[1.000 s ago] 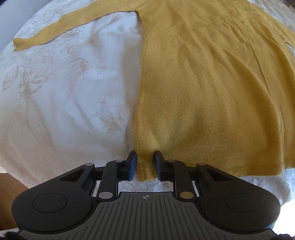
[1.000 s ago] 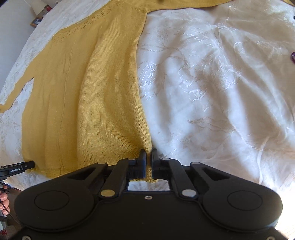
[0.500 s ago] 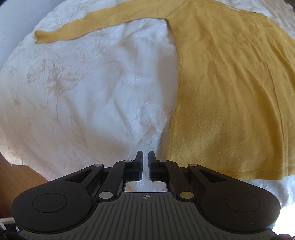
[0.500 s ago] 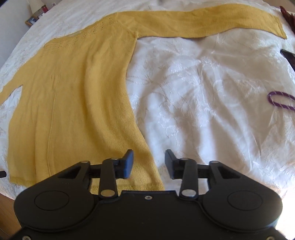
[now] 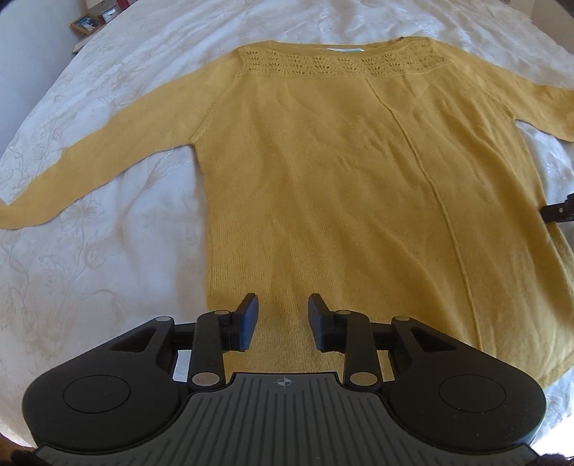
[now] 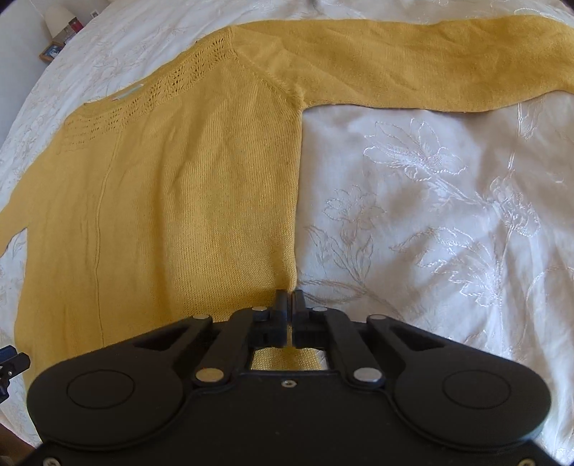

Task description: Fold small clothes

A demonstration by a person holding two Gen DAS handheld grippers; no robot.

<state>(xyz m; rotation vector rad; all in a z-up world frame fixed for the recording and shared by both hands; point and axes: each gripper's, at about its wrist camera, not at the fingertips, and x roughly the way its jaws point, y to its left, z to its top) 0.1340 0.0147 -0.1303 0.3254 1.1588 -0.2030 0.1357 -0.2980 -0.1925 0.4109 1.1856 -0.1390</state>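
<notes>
The yellow sweater (image 5: 323, 179) lies flat and face down or up (which, cannot be told) on a white embroidered bedspread (image 5: 89, 233), neckline toward the far edge of the bed, hem at the near edge, both sleeves spread outward. No fold is made yet; the step in hand appears to be taking hold of the garment for the first fold. The left gripper (image 5: 283, 321) hangs over the hem area near the left side seam; its jaws are opening, the knit lies below the gap, and the pads do not press on it. The right gripper (image 6: 288, 304) is closed at the right side seam low on the body, and a sliver of yellow shows between its pads, so it seems to pinch the sweater's edge. The next move likely calls for the left gripper to close on fabric at a matching height, so that both lift evenly. The bedspread is creased but bare around the sweater. At the far left corner of the room, a small picture frame (image 5: 85, 24) stands beside the bed.
</notes>
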